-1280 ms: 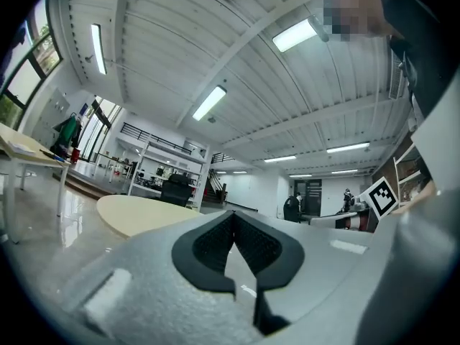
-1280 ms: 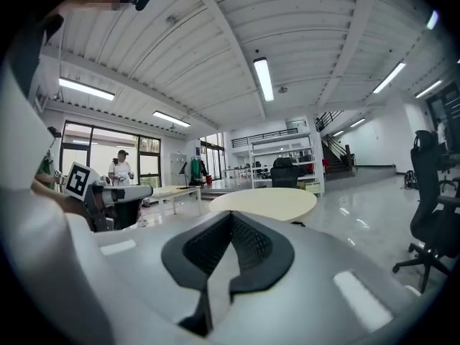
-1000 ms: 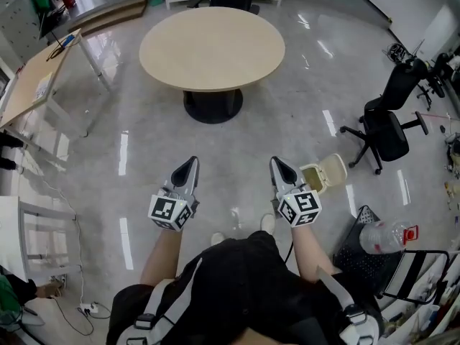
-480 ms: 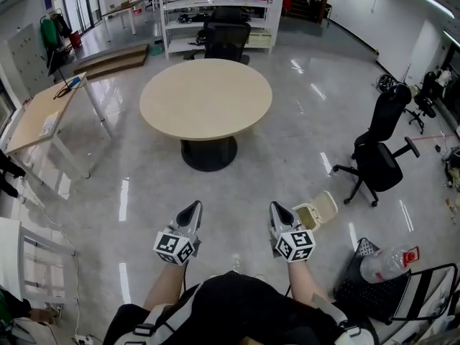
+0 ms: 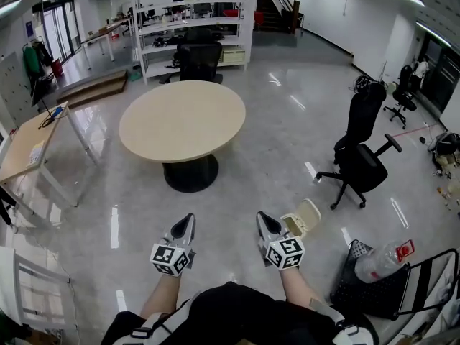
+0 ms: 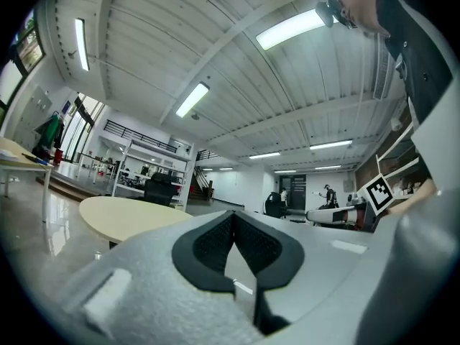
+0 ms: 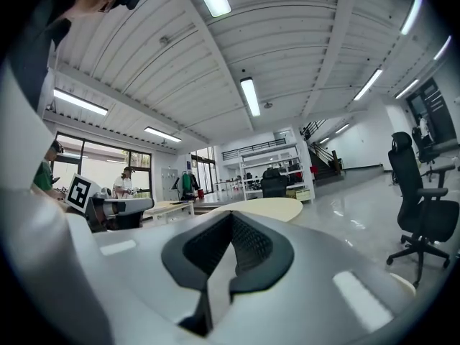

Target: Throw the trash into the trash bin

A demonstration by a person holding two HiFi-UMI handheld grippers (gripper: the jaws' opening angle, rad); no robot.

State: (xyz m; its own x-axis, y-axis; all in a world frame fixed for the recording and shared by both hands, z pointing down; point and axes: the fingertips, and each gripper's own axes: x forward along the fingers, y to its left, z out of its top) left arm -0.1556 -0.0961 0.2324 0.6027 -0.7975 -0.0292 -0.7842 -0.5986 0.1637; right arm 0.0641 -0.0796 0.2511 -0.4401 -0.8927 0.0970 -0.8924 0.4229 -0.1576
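Observation:
A small cream trash bin (image 5: 303,218) with its lid tipped open stands on the floor just right of my right gripper (image 5: 264,220). My left gripper (image 5: 185,223) is level with it, about a hand's width to the left. Both point forward over the glossy floor, shut with nothing between the pads. In the left gripper view the left gripper (image 6: 233,218) has its dark pads meeting at the tip, and the right gripper (image 7: 231,218) looks the same in the right gripper view. A clear plastic bottle (image 5: 379,261) with a red label lies on a black mesh seat (image 5: 363,287) at the lower right.
A round beige table (image 5: 182,121) on a black pedestal stands ahead. A black office chair (image 5: 358,158) is to the right, beyond the bin. A wooden desk (image 5: 29,148) is at the left, and shelving (image 5: 190,34) lines the back.
The head view has tilted up, showing more of the room. The table and bin have slid left and down in the picture. Both grippers moved along together and stayed shut.

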